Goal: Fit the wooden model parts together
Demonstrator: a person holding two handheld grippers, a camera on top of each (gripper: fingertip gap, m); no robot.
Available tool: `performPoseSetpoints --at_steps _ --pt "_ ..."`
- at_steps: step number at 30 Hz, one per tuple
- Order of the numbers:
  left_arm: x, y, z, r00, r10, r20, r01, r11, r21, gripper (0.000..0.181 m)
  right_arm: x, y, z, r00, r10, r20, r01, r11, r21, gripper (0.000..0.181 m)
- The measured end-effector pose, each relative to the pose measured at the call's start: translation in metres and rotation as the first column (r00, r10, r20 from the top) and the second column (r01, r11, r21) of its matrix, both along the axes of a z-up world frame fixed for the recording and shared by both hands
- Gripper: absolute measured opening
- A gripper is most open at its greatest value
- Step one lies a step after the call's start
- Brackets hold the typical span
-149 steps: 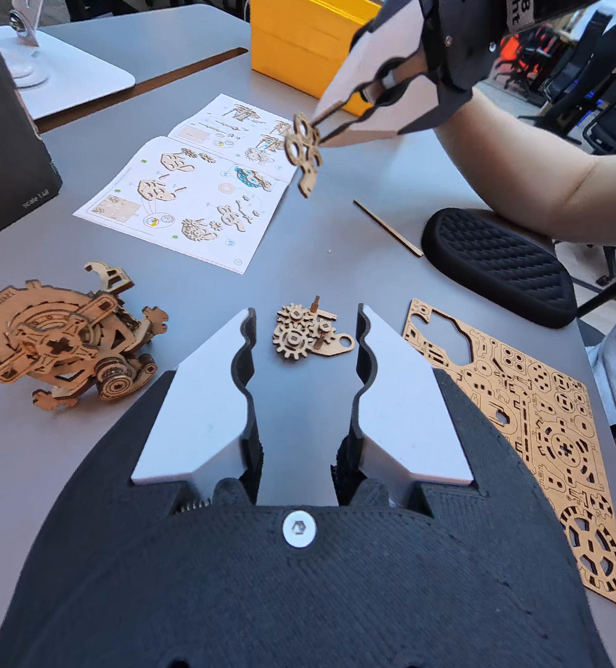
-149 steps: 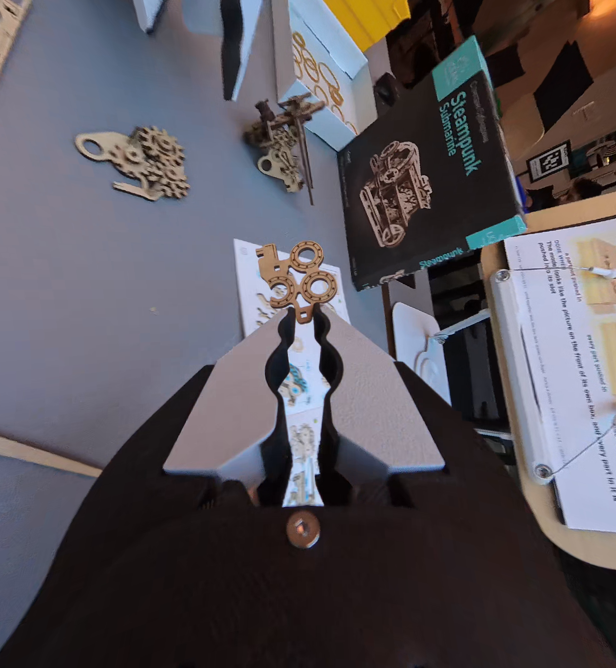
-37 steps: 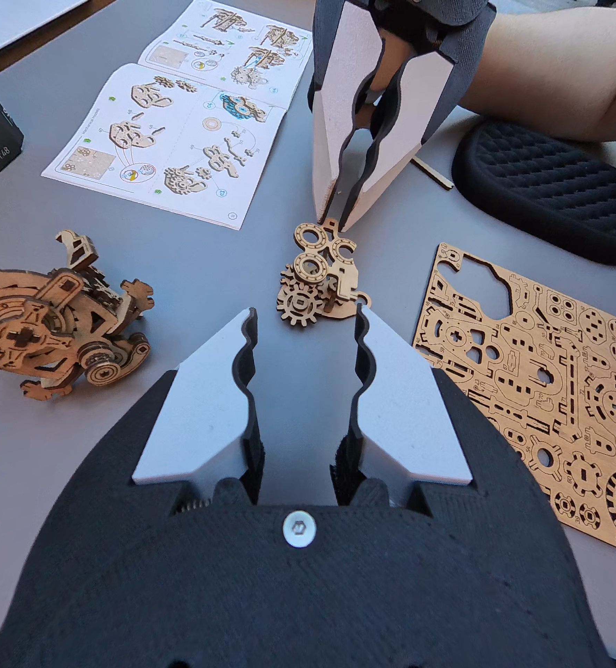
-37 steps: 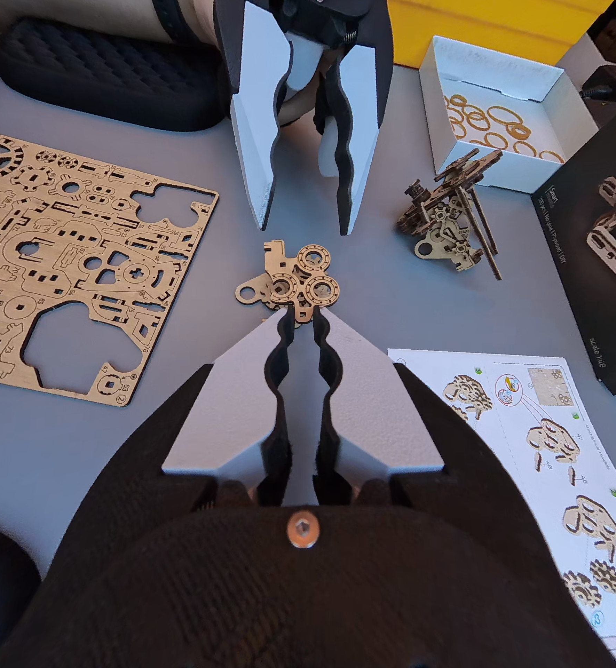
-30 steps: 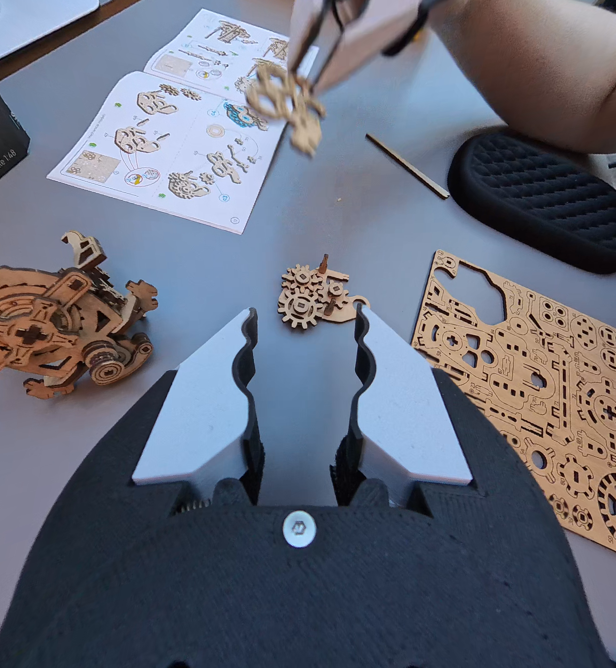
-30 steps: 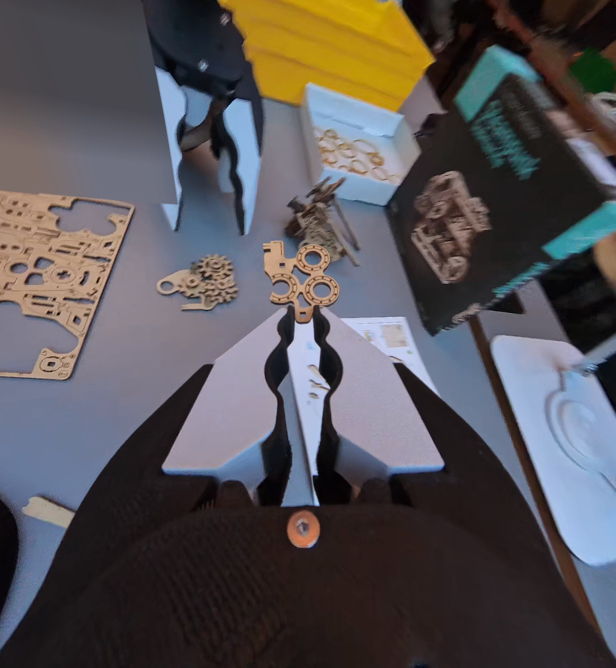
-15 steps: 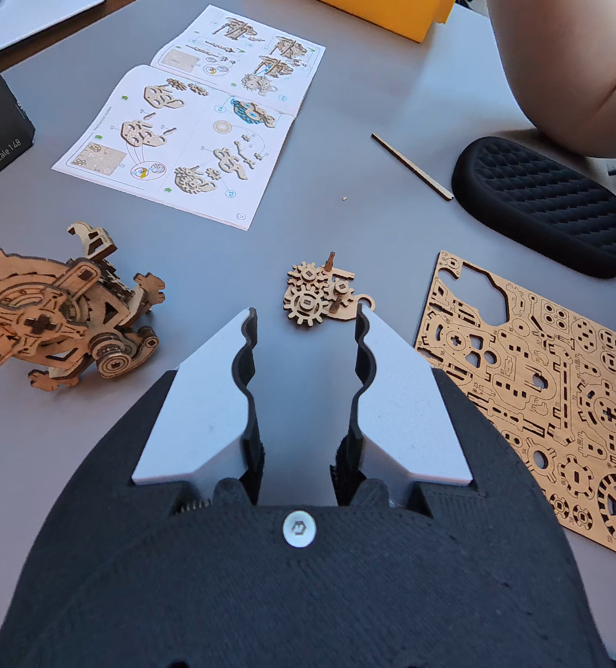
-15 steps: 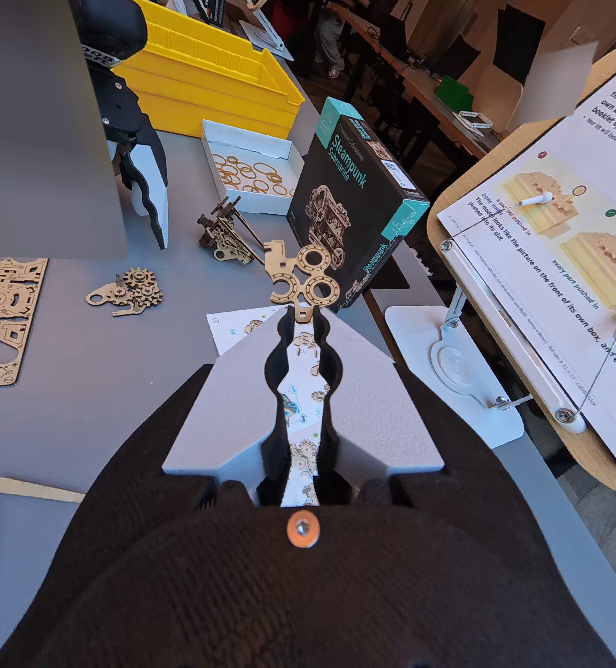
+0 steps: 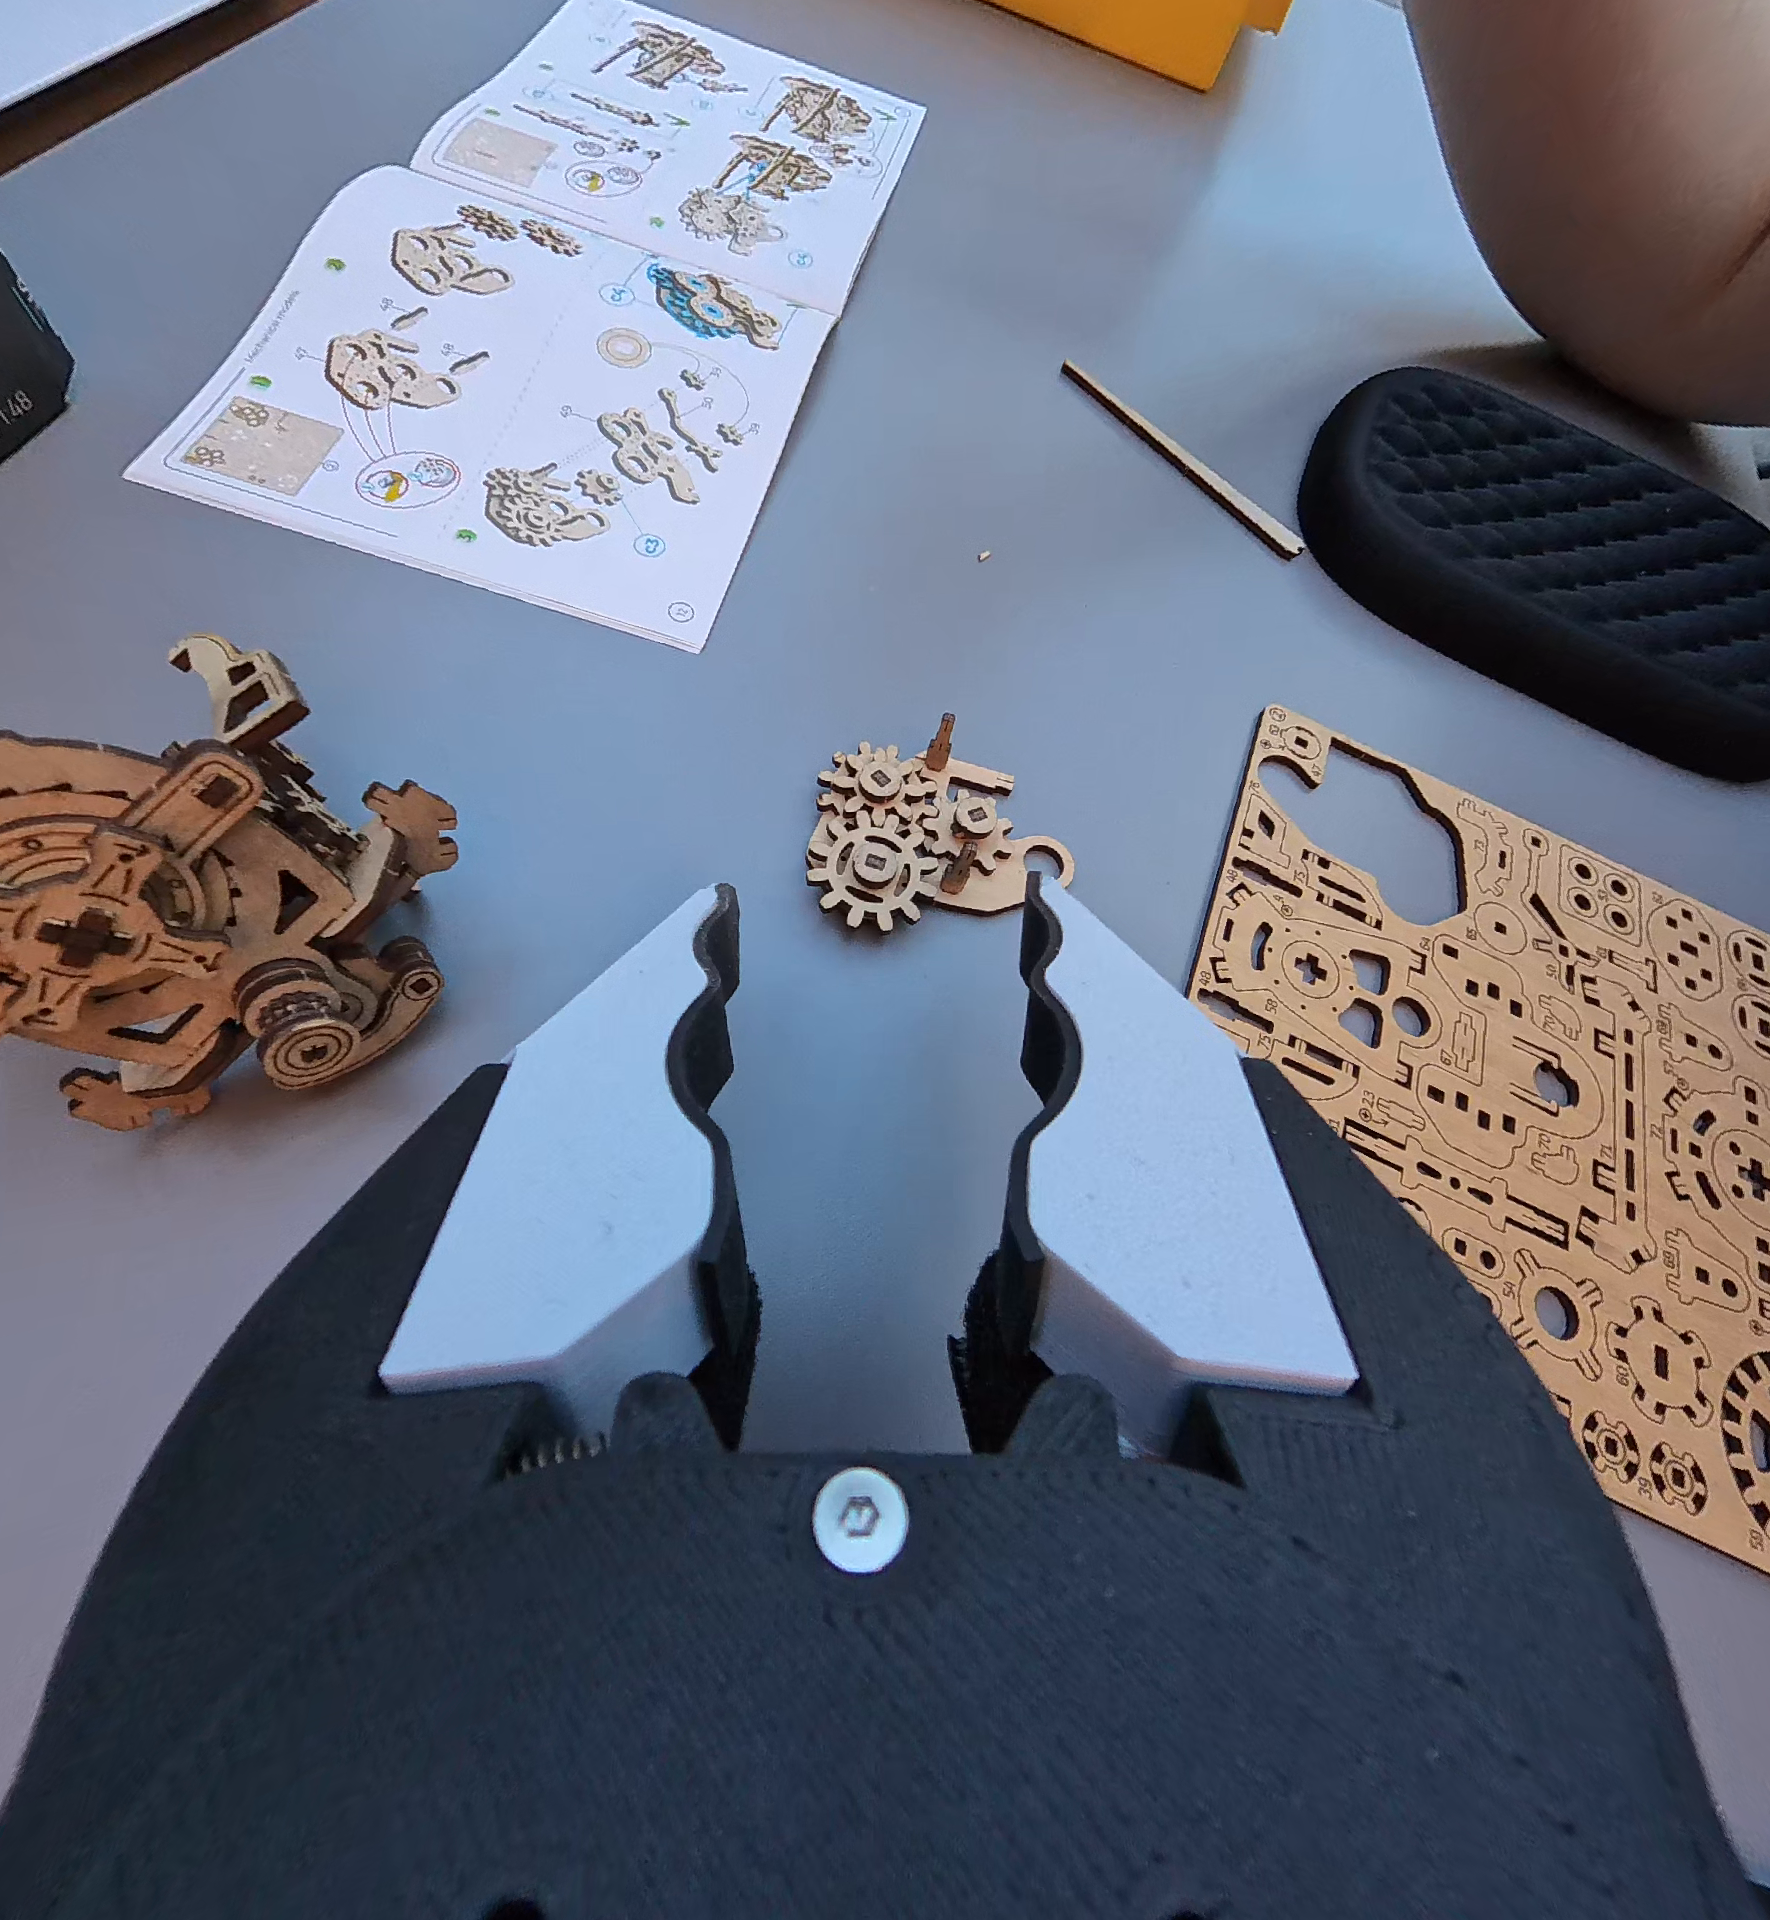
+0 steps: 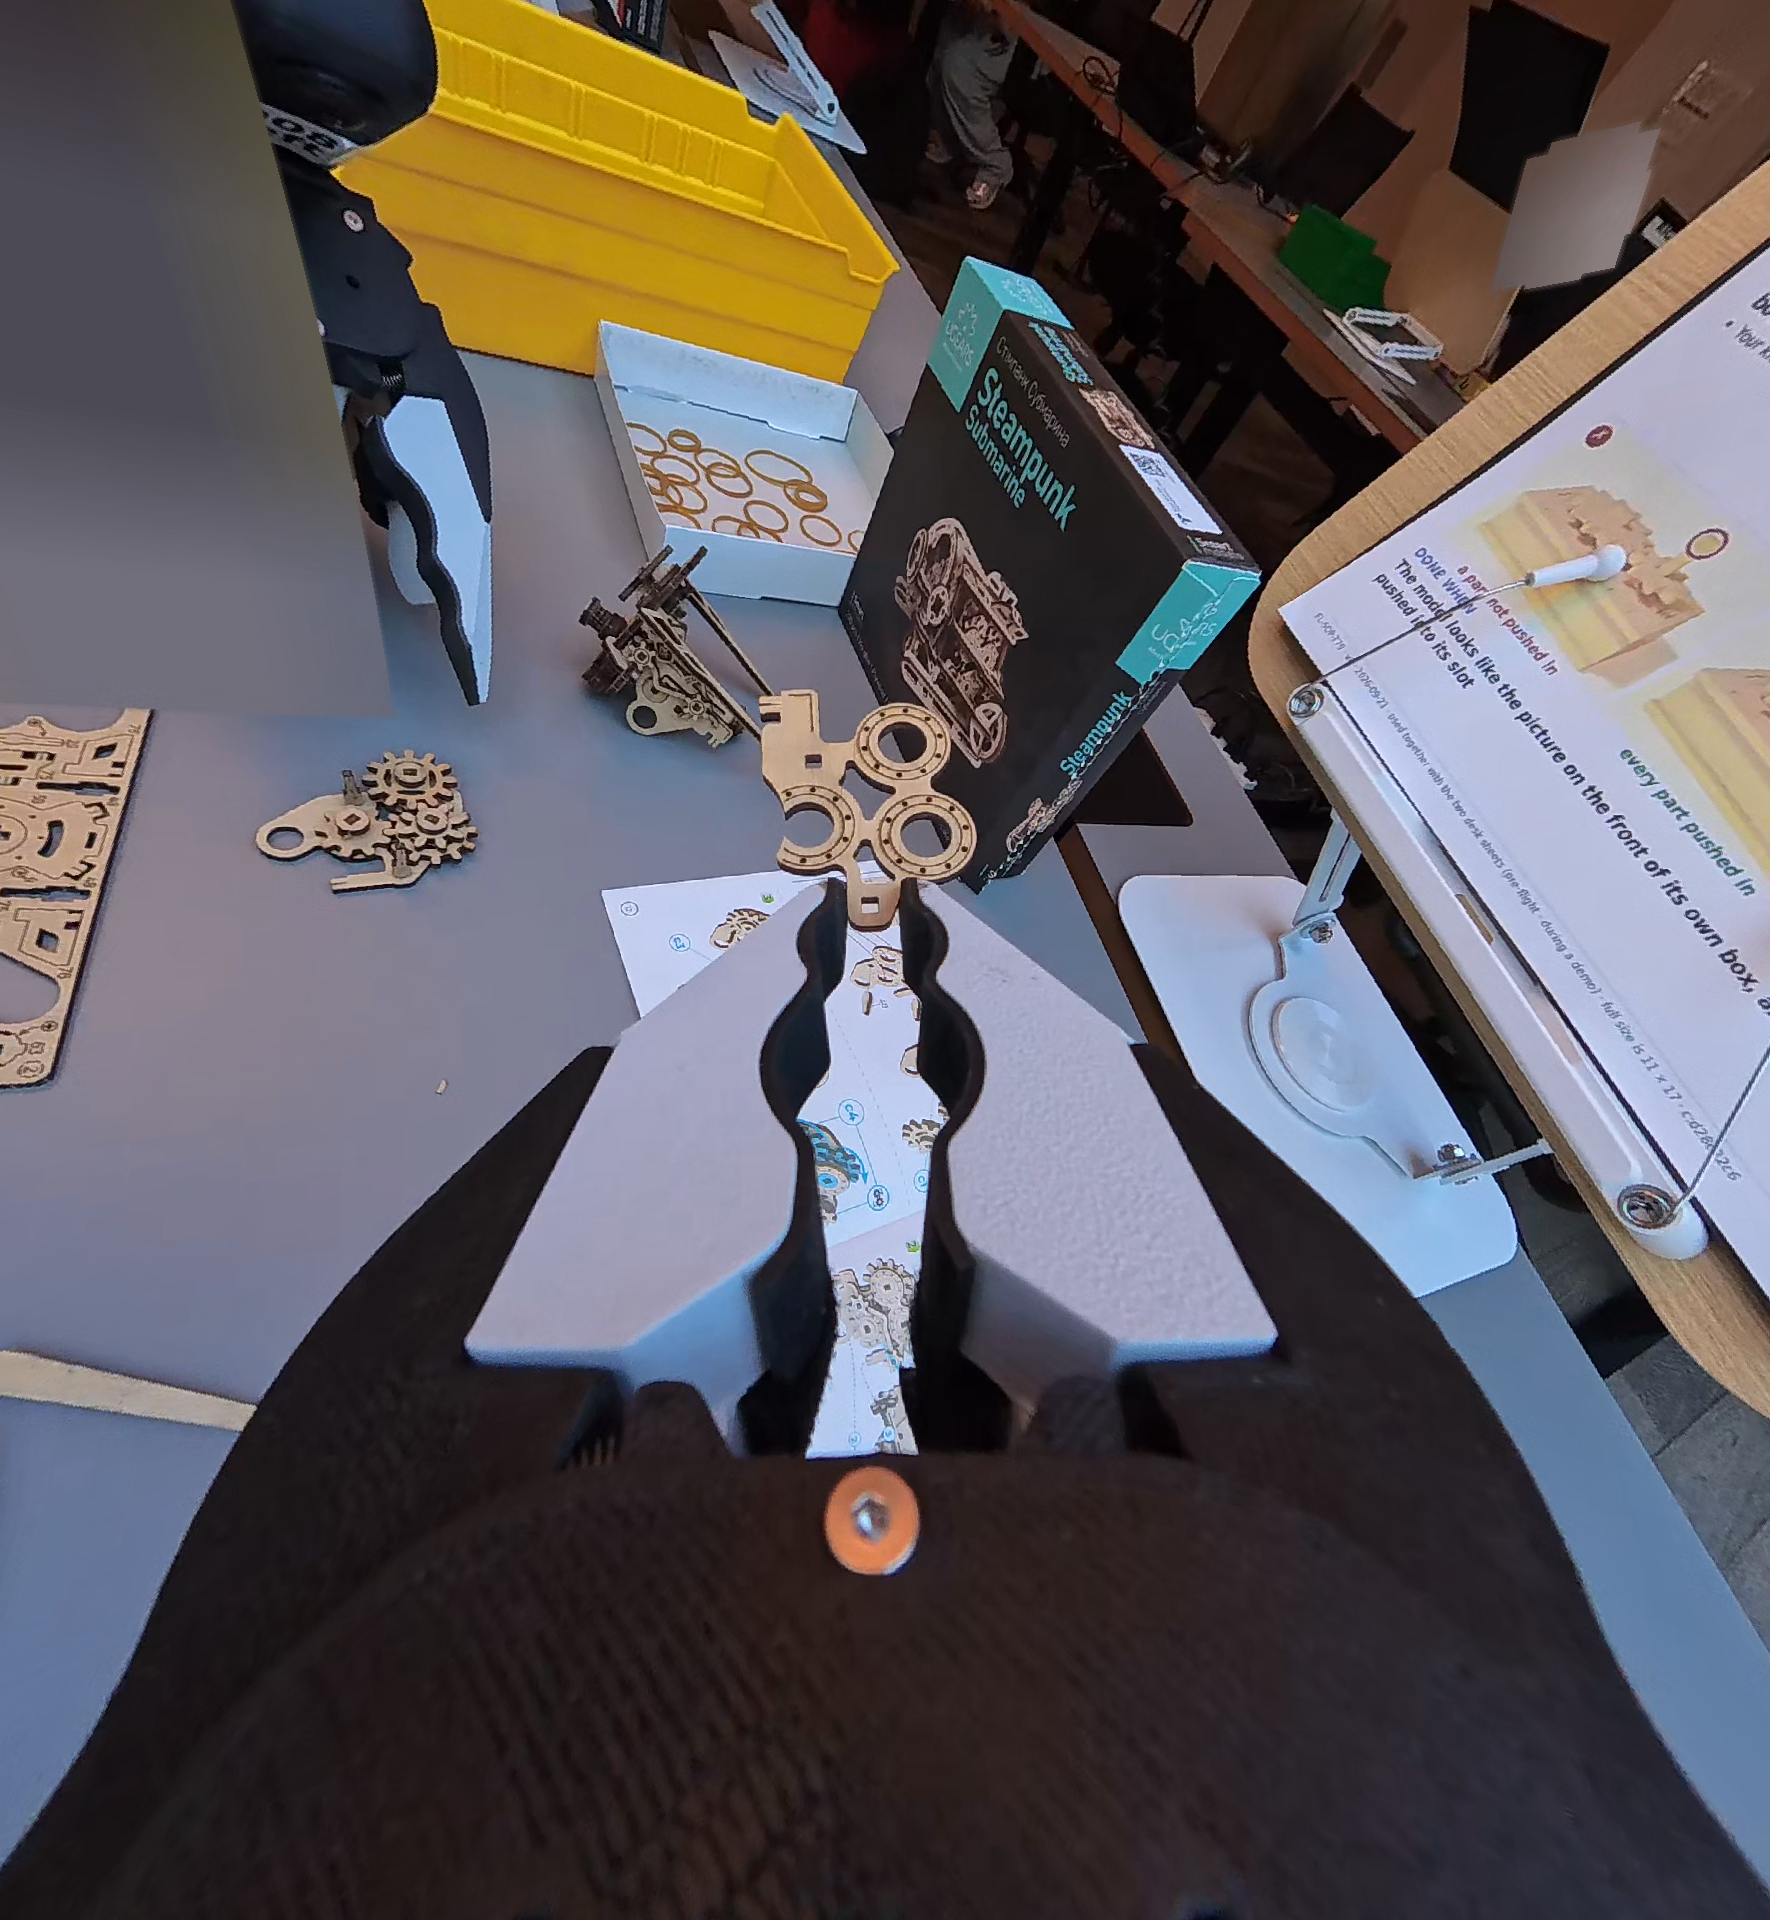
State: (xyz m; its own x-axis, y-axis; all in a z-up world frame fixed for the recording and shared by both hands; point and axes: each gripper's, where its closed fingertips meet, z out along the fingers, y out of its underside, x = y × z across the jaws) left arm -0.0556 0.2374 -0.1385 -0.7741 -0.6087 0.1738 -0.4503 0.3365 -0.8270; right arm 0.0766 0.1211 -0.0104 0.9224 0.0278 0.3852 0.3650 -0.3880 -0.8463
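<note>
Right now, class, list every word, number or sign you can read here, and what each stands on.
Wording not copied; what bears it:
black and teal box: lettering on front and side.
white clipped sheet, right: printed lines.
open booklet: tiny step numbers.
wooden parts sheet: tiny engraved numbers.

The wooden model (image 9: pixel 133 914) runs off the left wrist view's left edge, and the parts sheet (image 9: pixel 1587 1122) off its right. A forearm (image 9: pixel 1639 187) is cut at the top right corner. In the right wrist view the left hand-held gripper (image 10: pixel 434 582) is perhaps half covered by a grey patch.
</note>
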Motion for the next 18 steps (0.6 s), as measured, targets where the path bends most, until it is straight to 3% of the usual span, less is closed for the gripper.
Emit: performPoseSetpoints --at_steps 18 --pt "0.001 0.001 0.0 1.0 0.007 0.007 -0.007 1.0 0.012 0.053 -0.018 0.018 -0.029 0.996 0.077 -0.042 -0.08 0.995 -0.066 0.009"
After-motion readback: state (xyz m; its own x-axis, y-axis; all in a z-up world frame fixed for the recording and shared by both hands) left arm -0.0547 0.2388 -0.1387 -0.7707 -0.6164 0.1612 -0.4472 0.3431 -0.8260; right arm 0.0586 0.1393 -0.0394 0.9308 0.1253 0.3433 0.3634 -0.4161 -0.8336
